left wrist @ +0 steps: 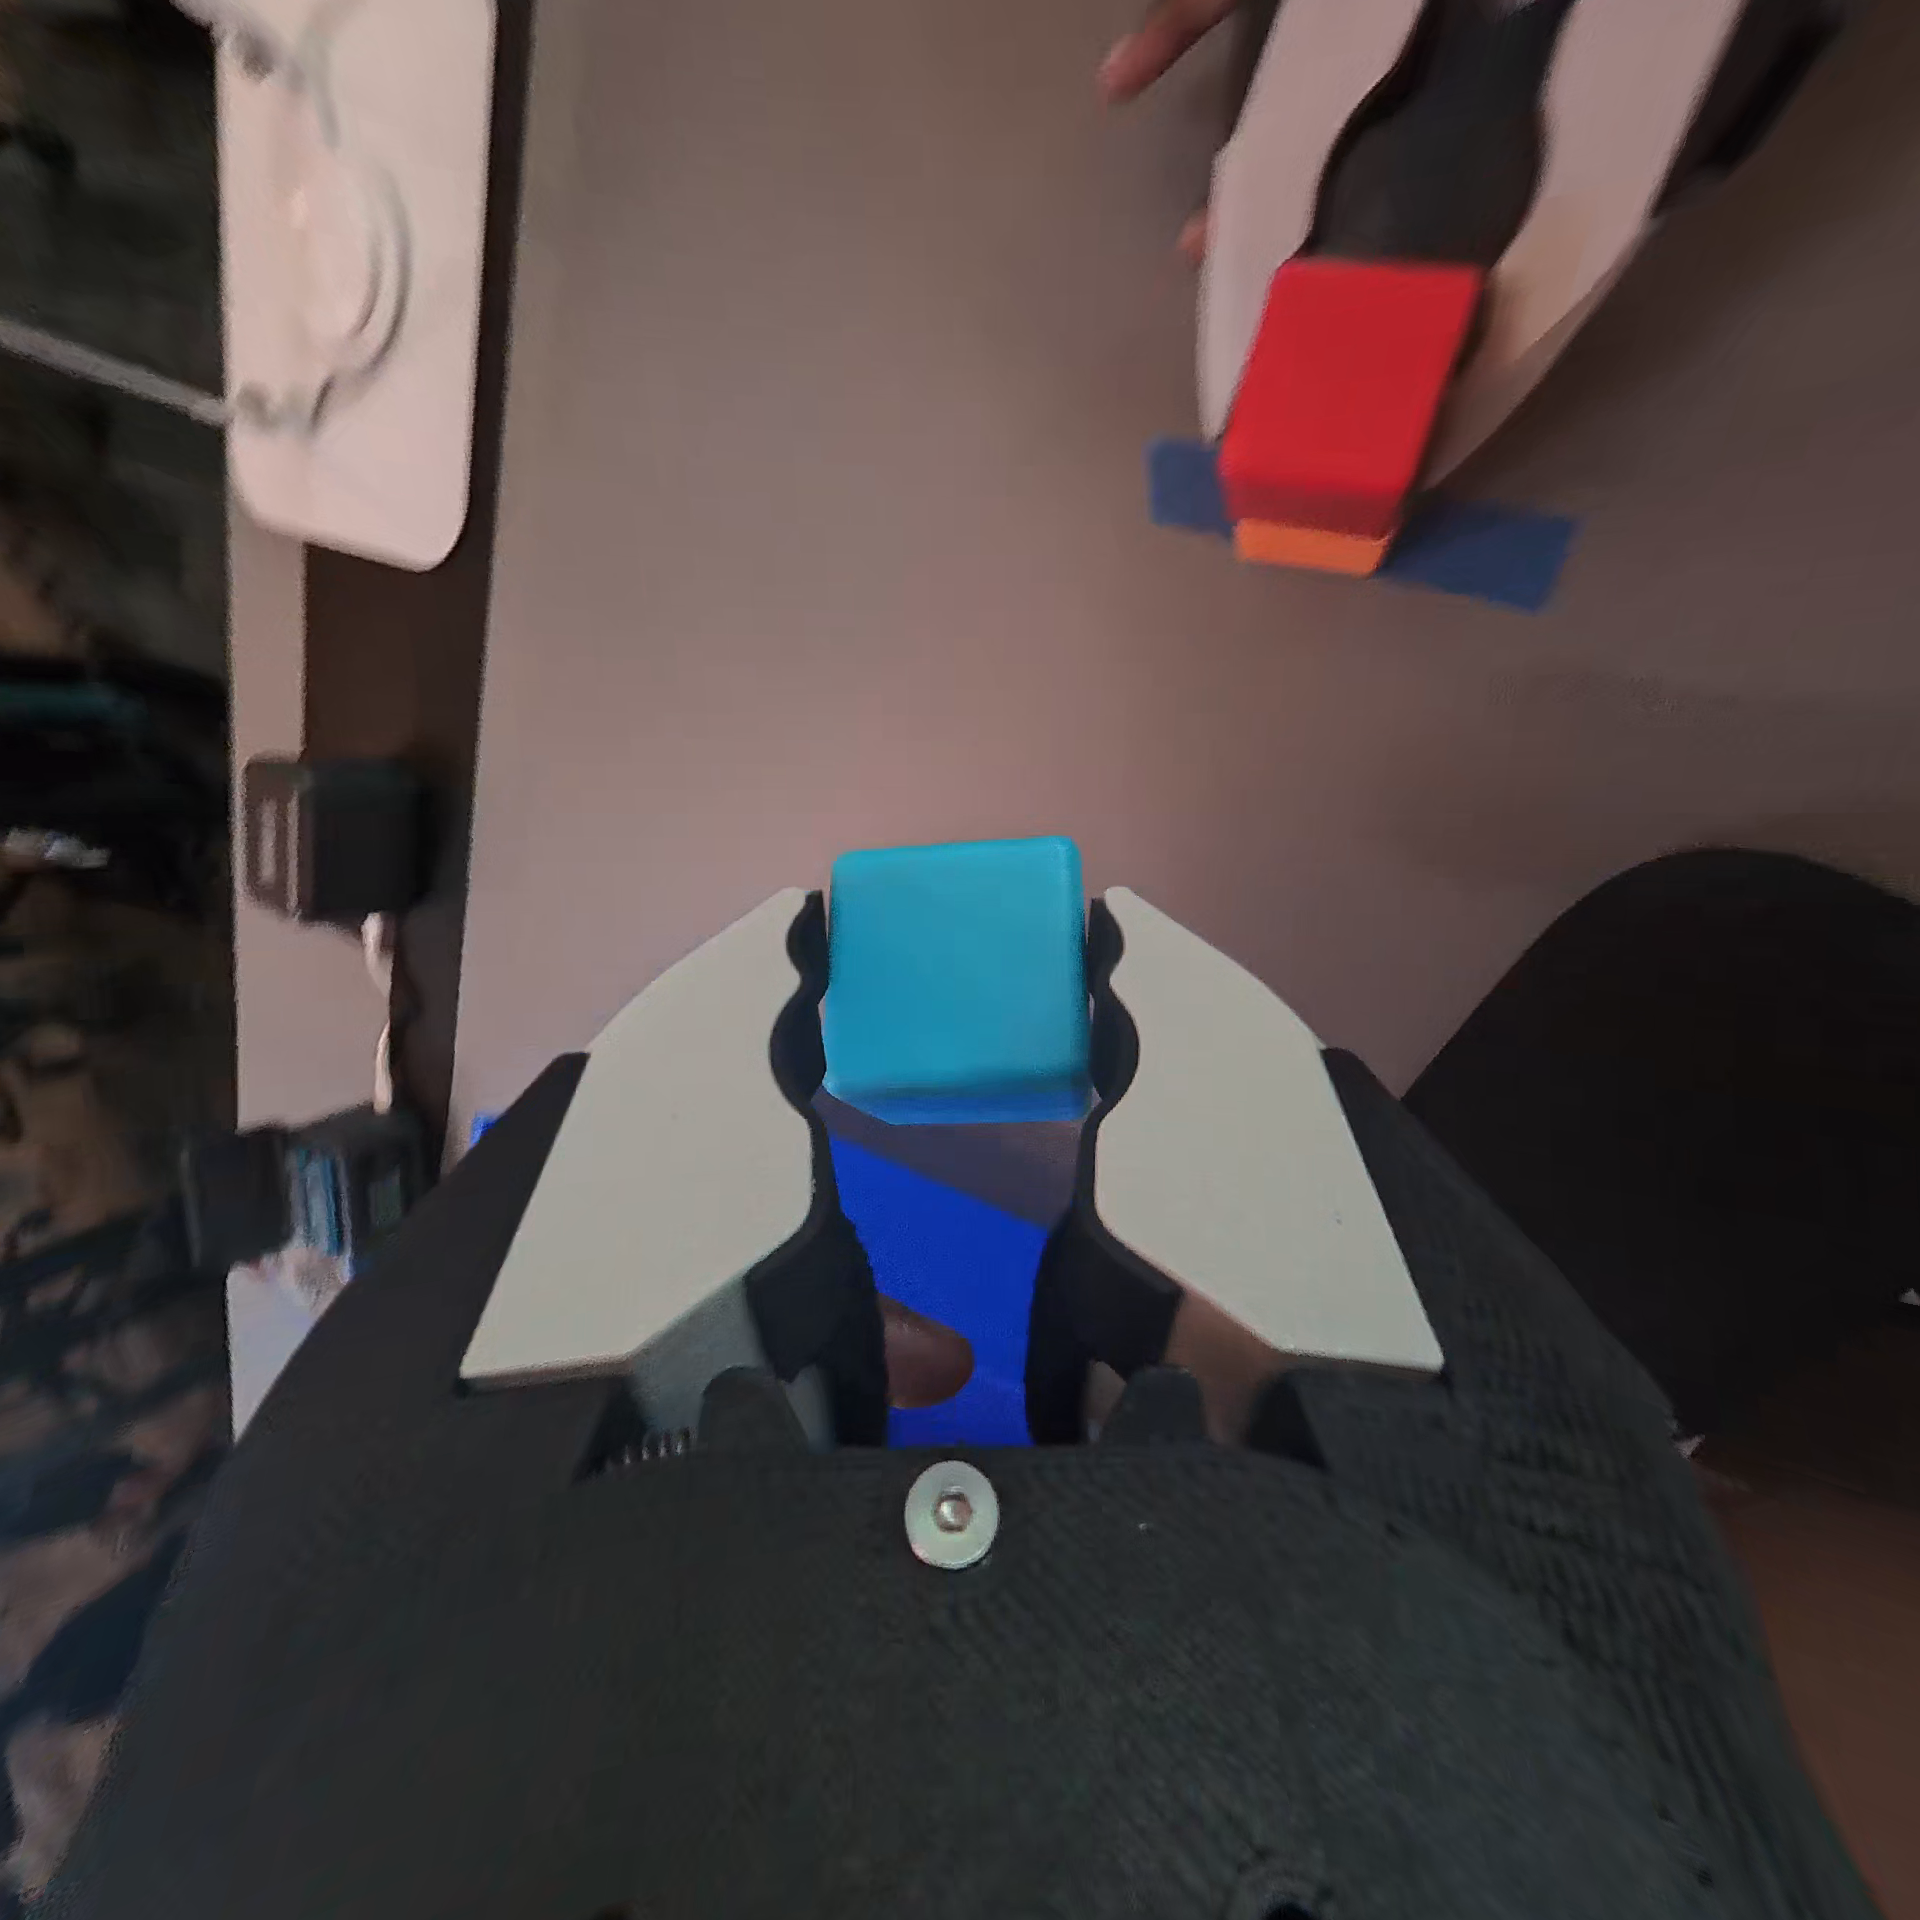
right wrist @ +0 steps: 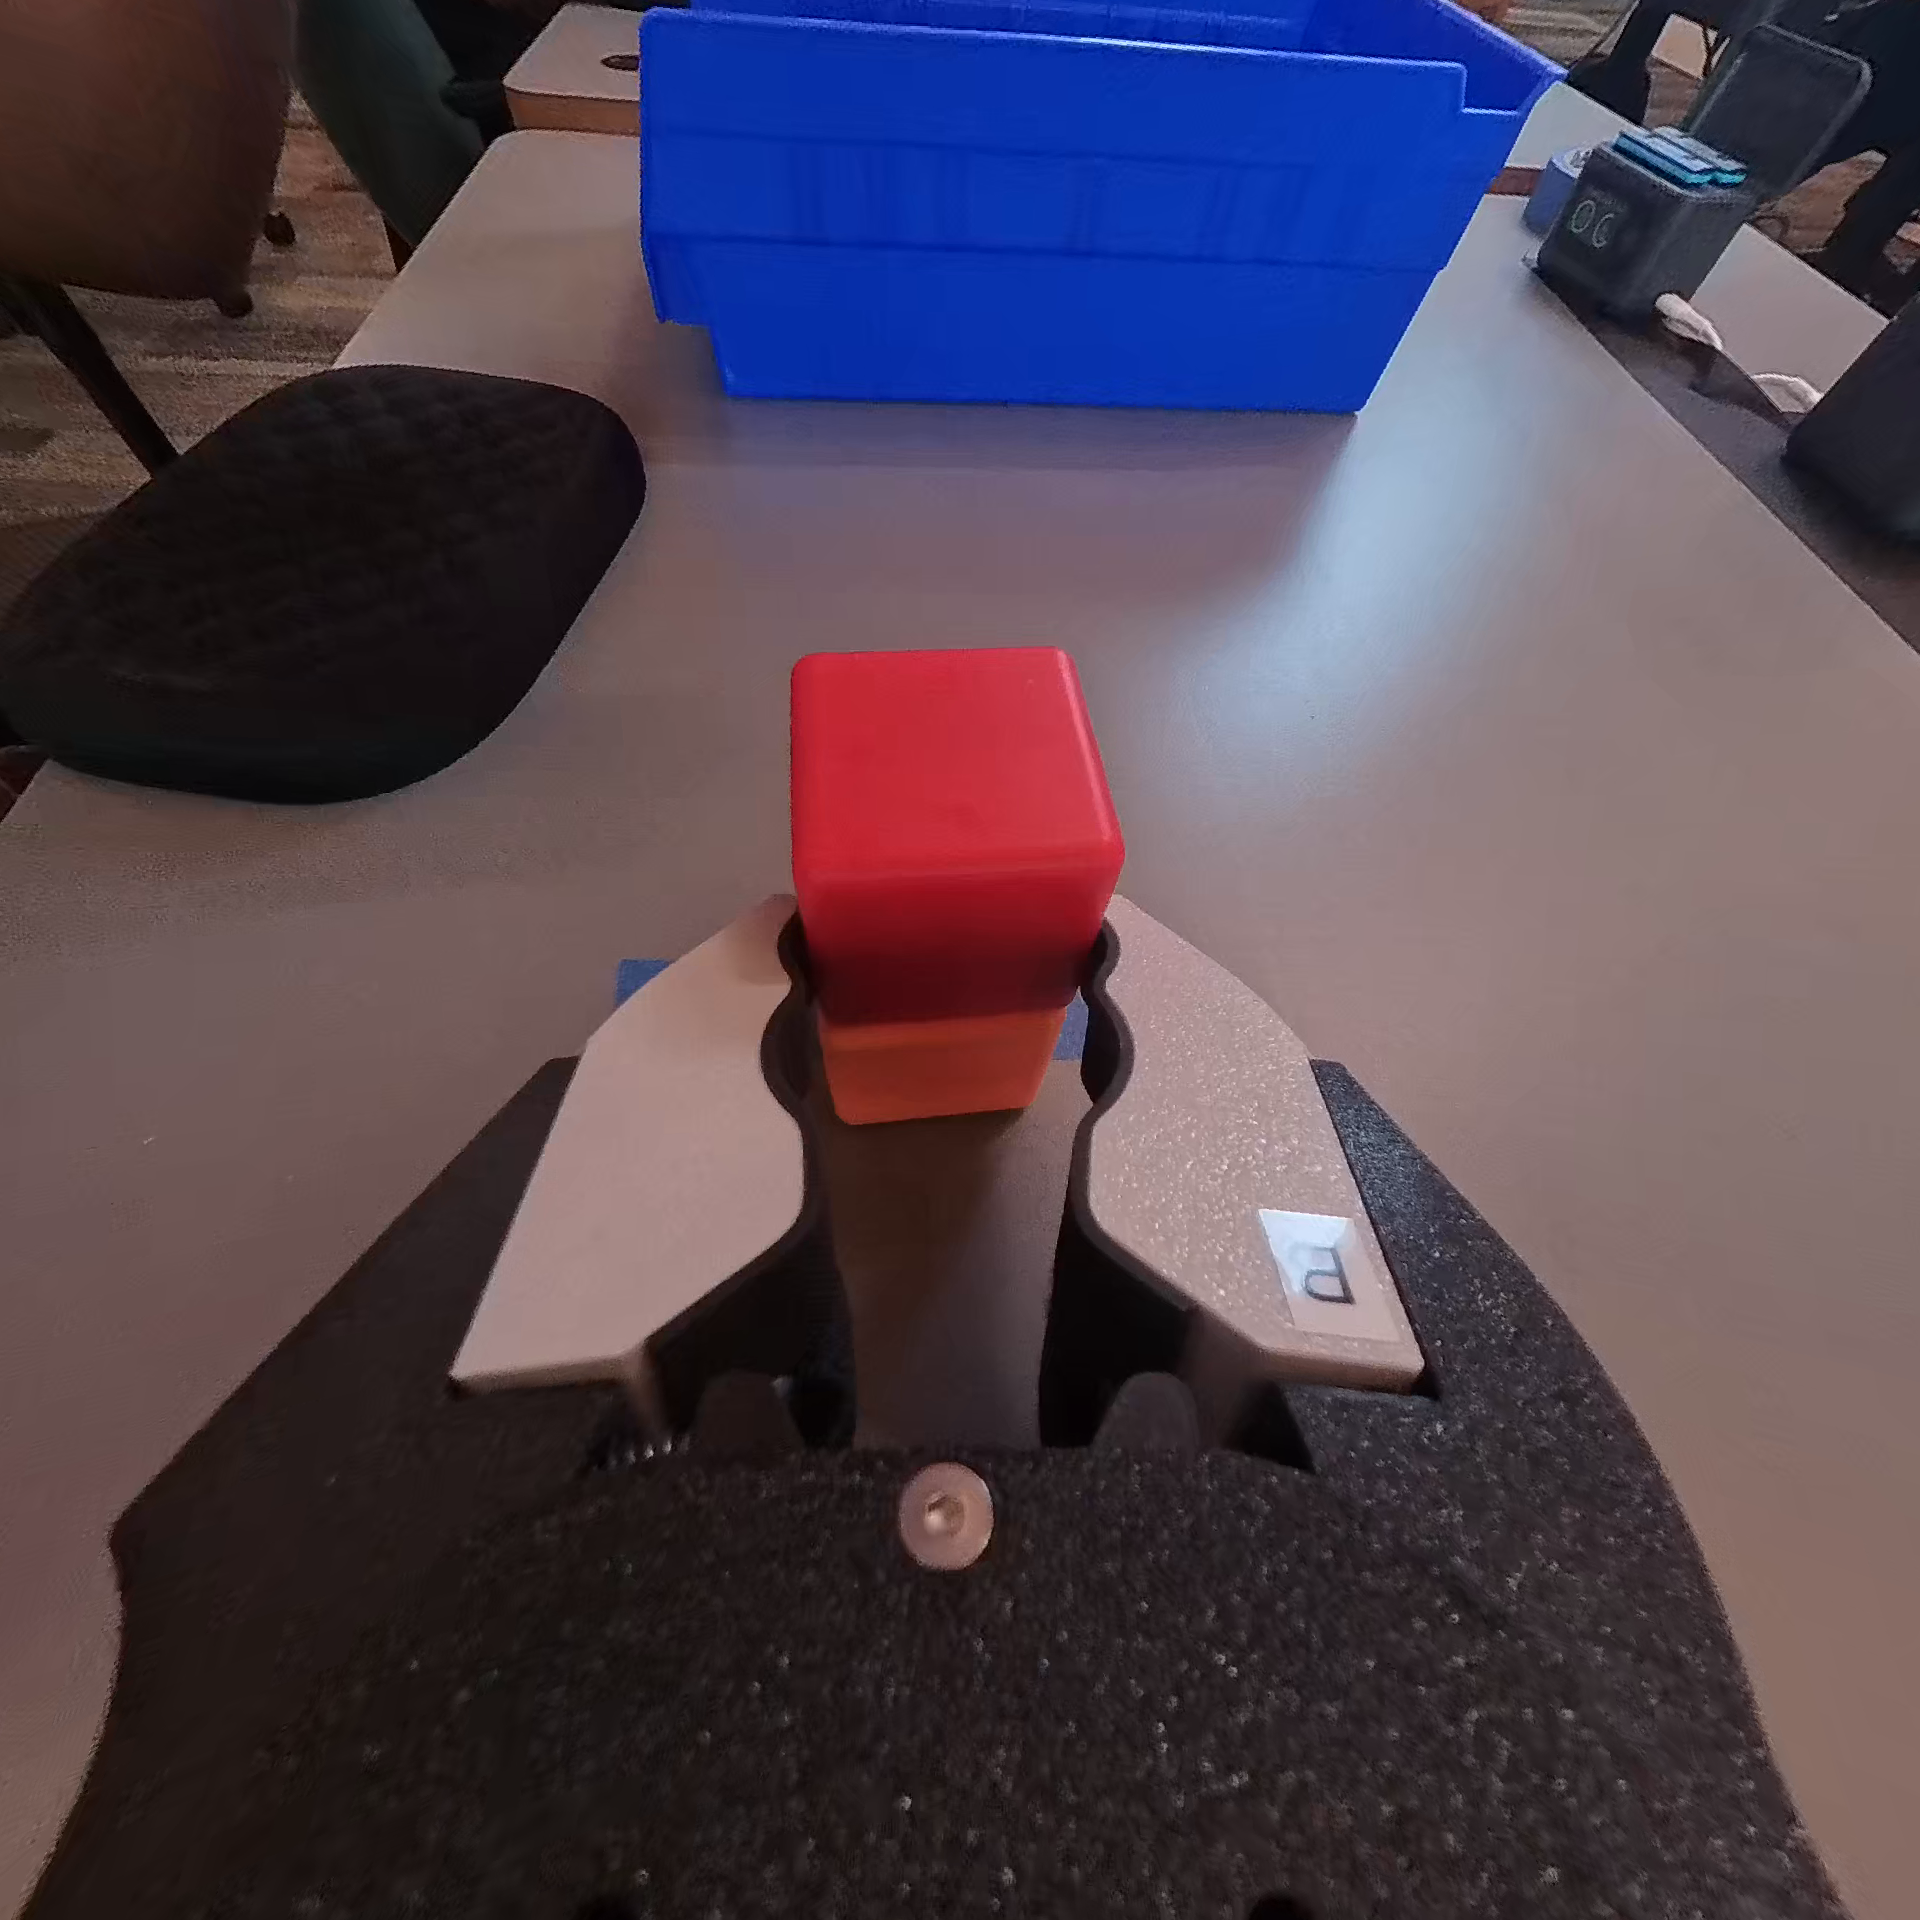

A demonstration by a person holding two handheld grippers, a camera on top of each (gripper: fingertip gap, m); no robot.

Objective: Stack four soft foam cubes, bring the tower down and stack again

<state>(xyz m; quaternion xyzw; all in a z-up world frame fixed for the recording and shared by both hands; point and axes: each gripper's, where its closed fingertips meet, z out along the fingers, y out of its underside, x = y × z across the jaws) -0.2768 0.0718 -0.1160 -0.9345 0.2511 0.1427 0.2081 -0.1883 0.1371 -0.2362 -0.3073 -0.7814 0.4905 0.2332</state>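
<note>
My left gripper (left wrist: 956,914) is shut on a cyan foam cube (left wrist: 956,977) and holds it above the grey table (left wrist: 831,623). My right gripper (right wrist: 951,925) is shut on the lower sides of a red cube (right wrist: 945,790). The red cube sits on an orange cube (right wrist: 935,1070), which stands on the table over a strip of blue tape (right wrist: 639,977). In the left wrist view this pair shows far right: the red cube (left wrist: 1351,374), the orange cube (left wrist: 1309,545), the tape (left wrist: 1496,561) and the right gripper (left wrist: 1340,447) around the red cube.
A blue plastic bin (right wrist: 1039,260) stands at the table's far end. A black padded seat (right wrist: 312,582) lies at the left edge. A dark boxy device (right wrist: 1631,229) is far right. A white board (left wrist: 353,281) lies beyond the table. Something blue (left wrist: 935,1268) shows under the cyan cube. My right fingertips sit around 15 cm from my left ones. To reach the tape (left wrist: 1496,561) in a straight line is about 5 cm for my right fingers, about 20 cm for my left.
</note>
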